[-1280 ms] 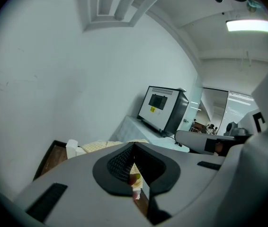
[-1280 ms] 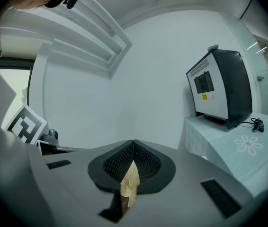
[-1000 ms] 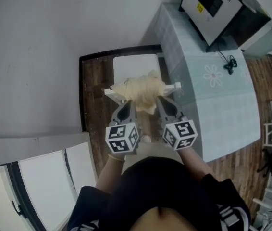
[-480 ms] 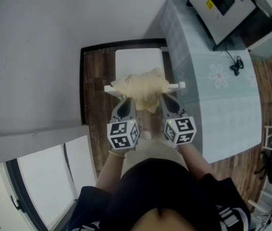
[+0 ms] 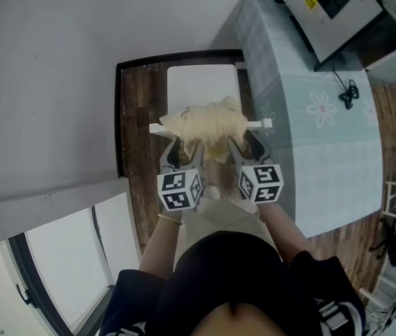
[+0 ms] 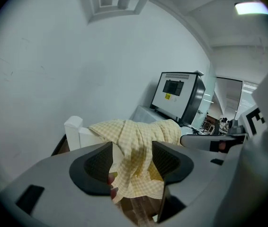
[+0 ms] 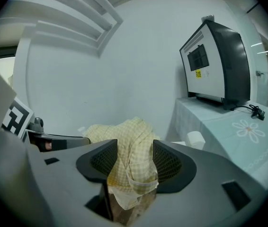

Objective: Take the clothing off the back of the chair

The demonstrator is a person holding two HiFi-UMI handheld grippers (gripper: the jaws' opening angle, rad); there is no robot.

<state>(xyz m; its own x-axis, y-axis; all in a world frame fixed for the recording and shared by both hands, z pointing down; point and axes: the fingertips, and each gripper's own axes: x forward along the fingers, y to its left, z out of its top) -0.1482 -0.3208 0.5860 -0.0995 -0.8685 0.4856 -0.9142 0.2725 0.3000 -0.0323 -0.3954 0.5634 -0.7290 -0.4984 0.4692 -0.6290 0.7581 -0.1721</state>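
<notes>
A pale yellow checked garment (image 5: 208,123) lies bunched over the top rail of a white chair (image 5: 199,86), with a flap hanging down the near side. My left gripper (image 5: 182,150) is at the flap's left edge and my right gripper (image 5: 245,145) at its right edge. Both have just been opening and now stand open. In the left gripper view the garment (image 6: 138,143) hangs in the gap of the left gripper (image 6: 133,162), with no pad pressing on it. The right gripper view shows the garment (image 7: 129,148) the same way before the right gripper (image 7: 133,163).
A table under a pale flowered cloth (image 5: 324,145) stands close on the chair's right, carrying a boxy machine (image 5: 338,5) and a black cable (image 5: 348,93). A grey wall (image 5: 44,82) is on the left. The chair stands on dark wood flooring (image 5: 136,117).
Both grippers went from shut to open. Both moved a little forward and down, closer to the garment on the chair back. The garment has not moved.
</notes>
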